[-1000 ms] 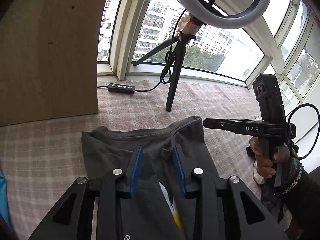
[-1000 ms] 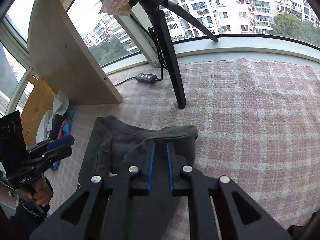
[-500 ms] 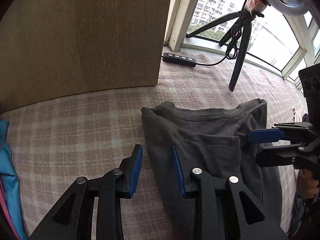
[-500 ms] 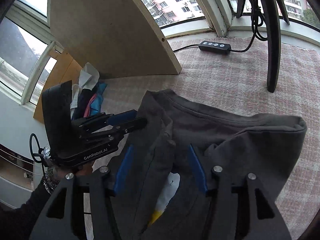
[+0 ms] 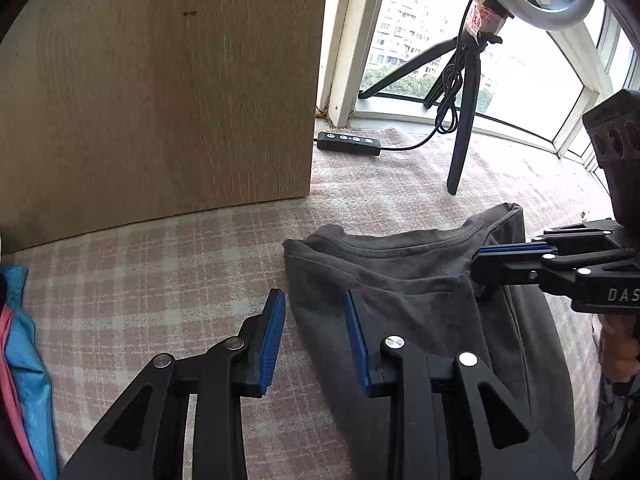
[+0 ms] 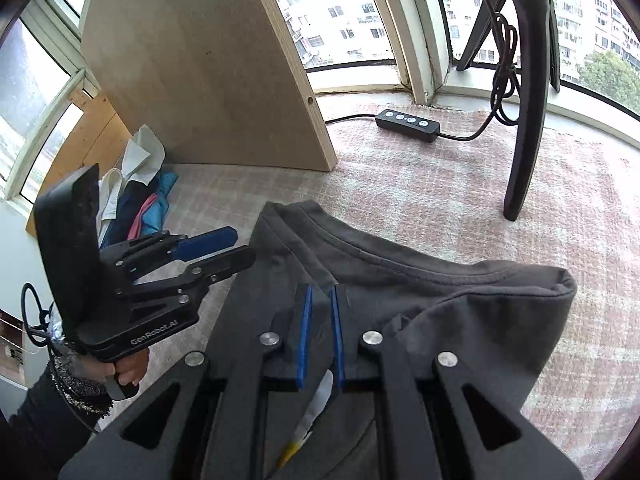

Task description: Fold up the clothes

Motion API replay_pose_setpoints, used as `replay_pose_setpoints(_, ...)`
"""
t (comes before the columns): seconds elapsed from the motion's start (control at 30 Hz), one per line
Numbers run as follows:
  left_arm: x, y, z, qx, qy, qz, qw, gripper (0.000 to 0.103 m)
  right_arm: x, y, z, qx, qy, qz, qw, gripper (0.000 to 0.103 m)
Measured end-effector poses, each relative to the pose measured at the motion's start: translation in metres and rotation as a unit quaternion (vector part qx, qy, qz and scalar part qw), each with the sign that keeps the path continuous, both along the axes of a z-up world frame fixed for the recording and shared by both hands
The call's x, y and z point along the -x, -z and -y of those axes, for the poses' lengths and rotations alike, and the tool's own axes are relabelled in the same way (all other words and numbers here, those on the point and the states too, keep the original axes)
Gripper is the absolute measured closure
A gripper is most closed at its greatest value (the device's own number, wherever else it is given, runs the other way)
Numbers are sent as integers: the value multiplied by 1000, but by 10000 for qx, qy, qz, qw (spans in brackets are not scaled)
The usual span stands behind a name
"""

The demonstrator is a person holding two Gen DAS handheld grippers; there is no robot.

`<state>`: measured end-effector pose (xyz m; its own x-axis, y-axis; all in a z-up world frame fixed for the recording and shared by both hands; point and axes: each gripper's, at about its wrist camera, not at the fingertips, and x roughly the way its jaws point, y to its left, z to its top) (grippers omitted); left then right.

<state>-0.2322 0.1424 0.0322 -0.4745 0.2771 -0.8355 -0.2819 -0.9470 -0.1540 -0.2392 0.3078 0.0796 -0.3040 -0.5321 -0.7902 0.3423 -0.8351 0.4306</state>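
Right gripper point(image 6: 319, 334) now pinching shirt point(image 6: 440, 304) (grey)

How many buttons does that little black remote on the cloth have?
4, in a row along the top of the black remote, lying on the checked cloth near the window; more may be hidden on its sides.

Right claw point(image 6: 320, 332) pinching a fold of dark grey T-shirt point(image 6: 460, 292); left claw point(image 6: 228, 248) hovering open just beside its edge.
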Motion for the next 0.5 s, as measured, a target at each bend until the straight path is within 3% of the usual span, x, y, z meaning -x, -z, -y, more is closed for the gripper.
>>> replay_pose_setpoints(0.1, 13, 7, -1, 326, -192, 3, 9993, 74, -19, -23, -16, 371, 77, 23, 9993, 93)
replay_pose_setpoints(0.17, 14, -3, 7, 102, -364, 272, 9989, 79, -39, -43, -33, 611, 111, -19, 9981, 92)
replay_pose_setpoints(0.23, -6, -28, 19, -294, -383, 52, 9988, 79, -63, -67, -52, 852, 176, -164, 9961, 86)
replay_pose_setpoints(0.37, -74, -89, 40, -506, -183, -608, 9967, 79, -118, -109, -95, 1248, 351, -511, 9902, 82)
replay_pose_setpoints(0.5, -165, -141, 66, -808, -86, -1104, 9906, 76, -193, -128, -126, 1376, 476, -771, 9863, 82)
